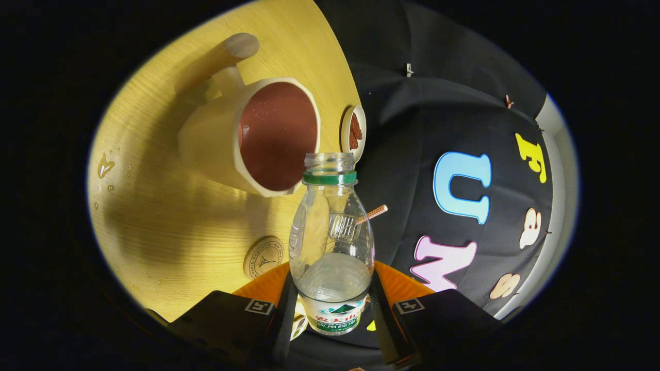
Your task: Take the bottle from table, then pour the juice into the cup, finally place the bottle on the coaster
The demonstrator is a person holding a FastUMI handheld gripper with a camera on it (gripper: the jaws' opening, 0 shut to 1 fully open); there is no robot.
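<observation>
My gripper (pixel 332 309) is shut on a clear plastic bottle (pixel 331 242) with a green neck ring and no cap; both fingers press on its labelled lower part. The view is rolled sideways, so the bottle is tilted over the table. Its open mouth lies right at the rim of a cream cup (pixel 258 136) with a dark reddish inside and a handle. A little liquid rests in the bottle's lower half. A round wooden coaster (pixel 263 257) lies on the yellow wooden table (pixel 154 216), close to my left finger.
A small round dish (pixel 353 133) with brown pieces sits beyond the cup near the table's edge. A striped straw (pixel 375 212) shows behind the bottle. Water drops (pixel 105 167) lie on the table on the far side from the cup's mouth.
</observation>
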